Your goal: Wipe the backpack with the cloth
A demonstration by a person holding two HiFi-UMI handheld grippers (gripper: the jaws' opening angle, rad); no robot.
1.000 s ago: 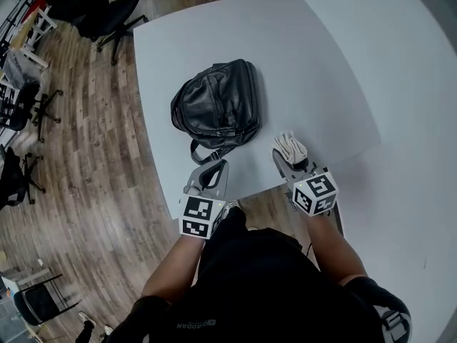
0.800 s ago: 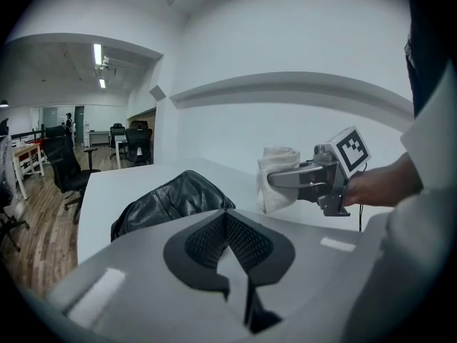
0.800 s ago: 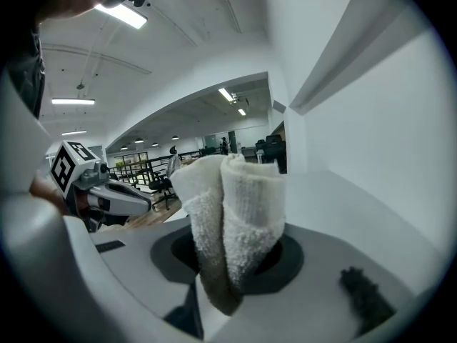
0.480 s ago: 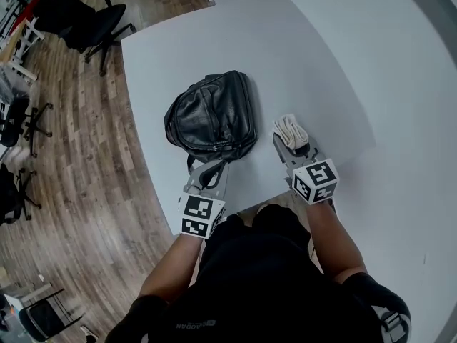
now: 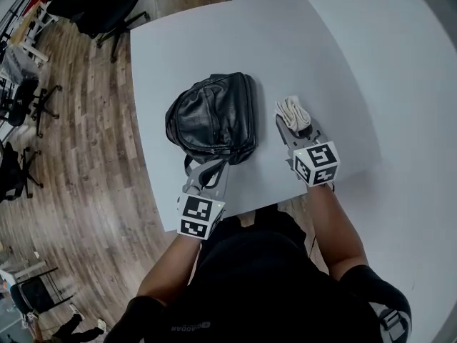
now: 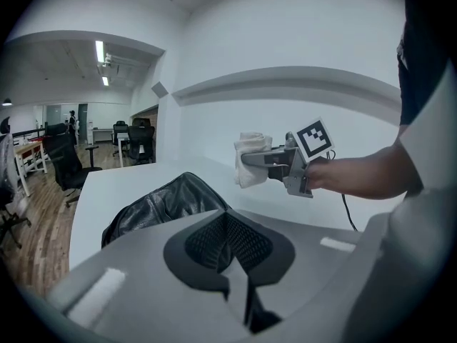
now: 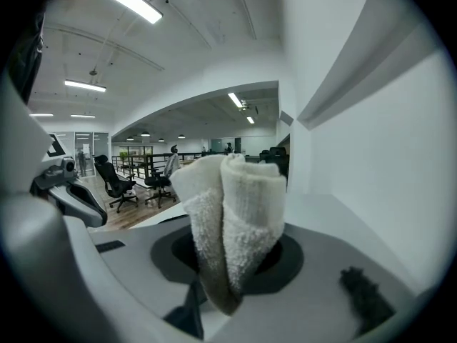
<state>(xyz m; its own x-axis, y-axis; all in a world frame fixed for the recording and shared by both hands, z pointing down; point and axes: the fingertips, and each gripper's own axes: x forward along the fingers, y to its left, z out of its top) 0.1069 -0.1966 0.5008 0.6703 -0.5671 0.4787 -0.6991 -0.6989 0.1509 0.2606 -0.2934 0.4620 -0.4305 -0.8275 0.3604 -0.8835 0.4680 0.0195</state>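
From the head view, the black leather backpack [image 5: 212, 116] lay flat on the white tabletop [image 5: 178, 41], just ahead of the left claw [image 5: 212, 168] and beside the right claw [image 5: 292, 130], on its left. The right claw pinched a rolled white terry cloth [image 5: 290, 110], which poked out ahead of it. Black office chairs [image 5: 107, 9] stood on the wooden floor [image 5: 78, 156], well beyond both claws.

In the left gripper view, the left claw [image 6: 228, 224] was pressed together on nothing. The backpack [image 6: 164, 202] sat just beyond its tip, and the right claw [image 6: 275, 159] hung off to its right with the cloth [image 6: 250, 159] clear of the leather.

In the right gripper view, the right claw [image 7: 228, 263] squeezed the cloth [image 7: 232, 220] at its fold, with the left claw [image 7: 68, 188] off to its left.

I judged the wiping not yet begun. The next move called for swinging the cloth leftward and down onto the backpack. Nothing stood between them, though the unpinned bag might slide.
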